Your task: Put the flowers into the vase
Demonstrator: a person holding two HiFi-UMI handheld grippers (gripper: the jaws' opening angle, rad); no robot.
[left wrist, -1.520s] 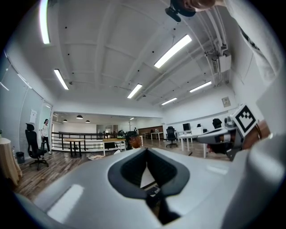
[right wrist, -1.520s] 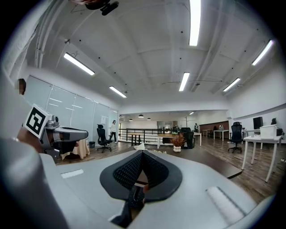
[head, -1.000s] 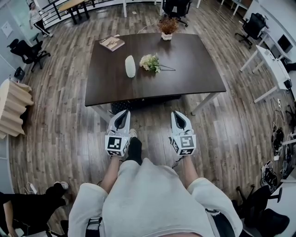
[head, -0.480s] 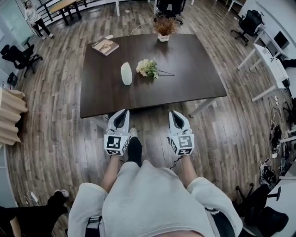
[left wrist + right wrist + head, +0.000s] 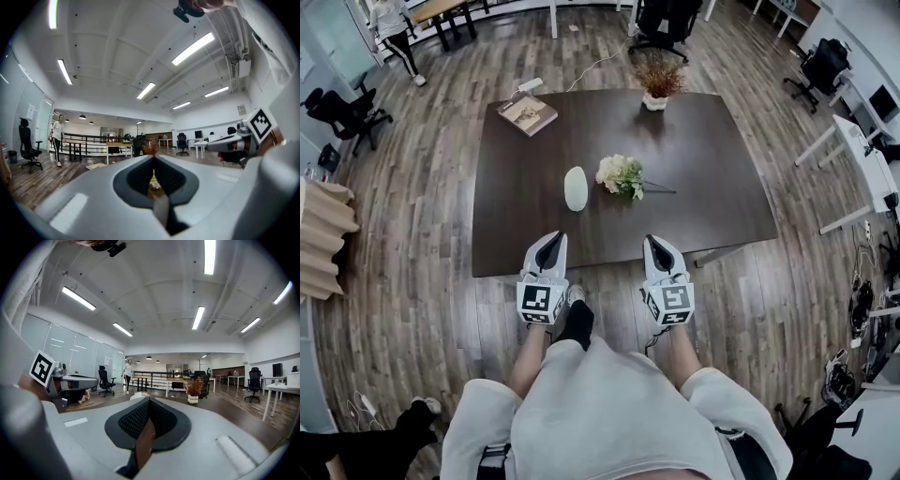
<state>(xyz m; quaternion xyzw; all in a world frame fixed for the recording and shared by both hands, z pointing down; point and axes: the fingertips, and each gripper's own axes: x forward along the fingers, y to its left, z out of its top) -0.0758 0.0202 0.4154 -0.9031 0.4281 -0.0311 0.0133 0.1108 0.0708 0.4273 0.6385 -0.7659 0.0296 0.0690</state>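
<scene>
Furthest left on the dark brown rectangular table [image 5: 712, 192], a tan book [image 5: 528, 113] lies at the far corner. Mid-table, a white oval vase [image 5: 576, 188] sits just beside a bunch of cream flowers with green leaves [image 5: 622, 175], and a dried reddish plant in a white pot [image 5: 659, 82] stands at the far edge. At the near edge the left gripper [image 5: 550, 241] and right gripper [image 5: 655, 244] are both closed on nothing, with bare tabletop ahead, wood plank floor [image 5: 431, 244] around and white desks [image 5: 861, 141] at right.
</scene>
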